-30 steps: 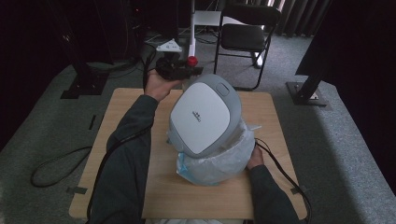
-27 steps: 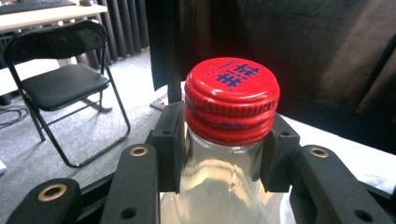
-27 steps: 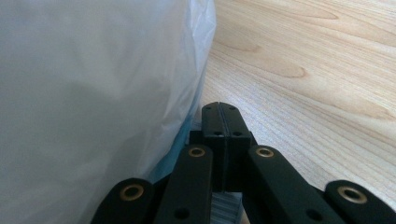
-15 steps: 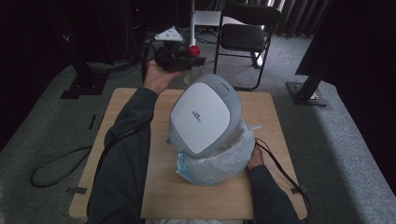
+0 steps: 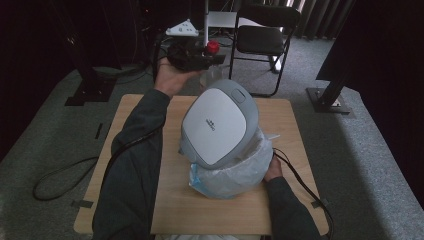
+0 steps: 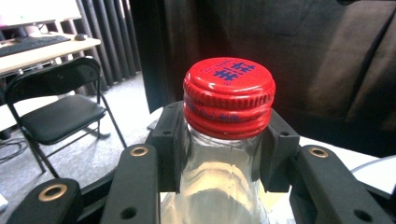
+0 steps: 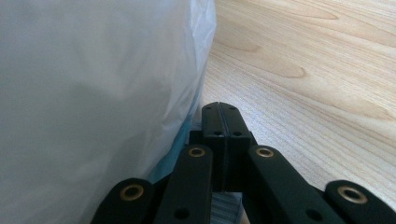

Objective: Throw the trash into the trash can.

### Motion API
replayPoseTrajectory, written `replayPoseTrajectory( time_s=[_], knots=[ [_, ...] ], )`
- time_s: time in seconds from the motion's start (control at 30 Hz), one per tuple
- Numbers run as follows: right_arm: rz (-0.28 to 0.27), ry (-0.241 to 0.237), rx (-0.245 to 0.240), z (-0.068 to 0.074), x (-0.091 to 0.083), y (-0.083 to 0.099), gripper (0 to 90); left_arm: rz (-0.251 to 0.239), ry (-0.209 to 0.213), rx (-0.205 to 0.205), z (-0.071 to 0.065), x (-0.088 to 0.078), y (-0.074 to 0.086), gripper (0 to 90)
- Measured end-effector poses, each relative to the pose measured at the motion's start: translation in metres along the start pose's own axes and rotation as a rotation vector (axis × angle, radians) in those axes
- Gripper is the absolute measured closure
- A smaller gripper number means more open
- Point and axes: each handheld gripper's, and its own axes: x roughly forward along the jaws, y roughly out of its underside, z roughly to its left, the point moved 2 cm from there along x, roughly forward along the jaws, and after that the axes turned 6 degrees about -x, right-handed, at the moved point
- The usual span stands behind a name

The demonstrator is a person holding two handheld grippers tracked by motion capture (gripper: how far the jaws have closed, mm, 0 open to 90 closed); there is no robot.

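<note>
While left claw [image 6: 219, 154] grips: one bottle [image 6: 219, 186] | one bin [image 5: 220, 130]

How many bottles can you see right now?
1: a clear bottle with a red cap, held by its neck in the left gripper above the table's far edge. Others may sit hidden inside the bin.

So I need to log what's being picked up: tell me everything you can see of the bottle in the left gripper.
The bottle is clear, glass or plastic, with a red ribbed screw cap bearing blue print, and the cap is on. It stands upright, clamped at the neck just below the cap between the left gripper's black fingers. In the high view it is held in the air beyond the table's far edge. Its lower body is hidden.
</note>
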Motion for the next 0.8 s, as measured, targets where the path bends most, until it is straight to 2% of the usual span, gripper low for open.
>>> replayPoseTrajectory(
  time_s=[0.17, 0.37, 0.8],
  knots=[
    [-0.001, 0.000, 0.000, 0.000, 0.000, 0.000, 90.0, 0.013, 0.020, 0.031, -0.011, 0.004, -0.010, 58.9],
    [0.000, 0.004, 0.000, 0.001, 0.000, 0.000, 90.0, 0.003, 0.048, 0.039, -0.020, 0.012, -0.017, 58.8],
    [0.001, 0.005, 0.004, 0.001, 0.000, 0.000, 90.0, 0.034, 0.109, 0.051, -0.039, 0.035, -0.018, 58.9]
  ],
)
